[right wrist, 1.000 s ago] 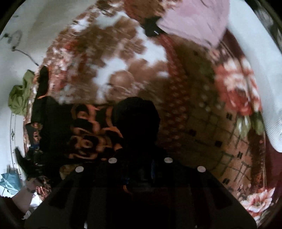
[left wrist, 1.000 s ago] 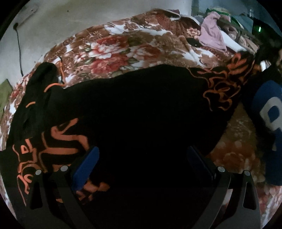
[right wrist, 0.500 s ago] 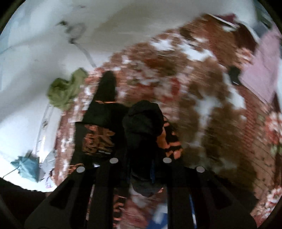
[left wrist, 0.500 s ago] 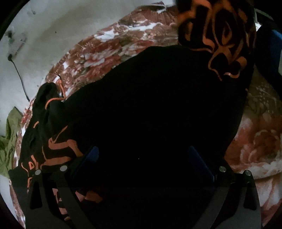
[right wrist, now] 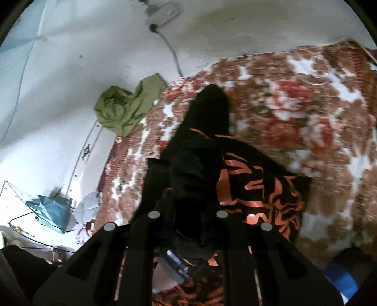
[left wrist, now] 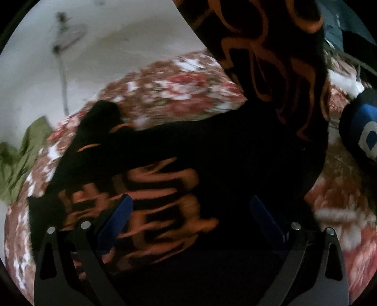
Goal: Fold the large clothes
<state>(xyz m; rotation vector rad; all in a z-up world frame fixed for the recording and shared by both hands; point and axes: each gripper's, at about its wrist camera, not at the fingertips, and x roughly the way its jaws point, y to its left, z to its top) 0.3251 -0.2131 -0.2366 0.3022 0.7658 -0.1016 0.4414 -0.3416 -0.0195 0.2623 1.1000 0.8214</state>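
Left wrist view: bed covered by a brown, red and white floral blanket (left wrist: 179, 94) fills the background, against a pale plastered wall (left wrist: 122, 44). Across the blanket lies the large black garment with orange flame-like print (left wrist: 212, 150), spread flat over the middle of the bed; one edge of it is lifted and hangs in the air at upper right, printed side facing the camera. A dark sleeve end reaches toward the bed's far left edge. Frame is motion-blurred, so fine folds cannot be read.

Right wrist view: same floral blanket (right wrist: 294, 106) and same garment (right wrist: 261, 188), here seen with a printed panel lying on the bed to the right of the fingers. An olive green crumpled cloth (right wrist: 124, 108) sits at the bed's edge against the wall (right wrist: 70, 58). A grey cable (right wrist: 173, 54) runs down the wall from a socket plate (right wrist: 162, 15). A light blue bag (right wrist: 54, 209) lies on the floor at lower left.

Left hand-held gripper (left wrist: 190, 211): blue-padded fingers spread wide, nothing between them, poised just above the printed part of the garment.

Right hand-held gripper (right wrist: 186, 219): fingers drawn close together, pinching a bunched black fold of the garment that rises ahead of the tips.

Blue and white object at far right of left view (left wrist: 362, 134): too partial to identify.
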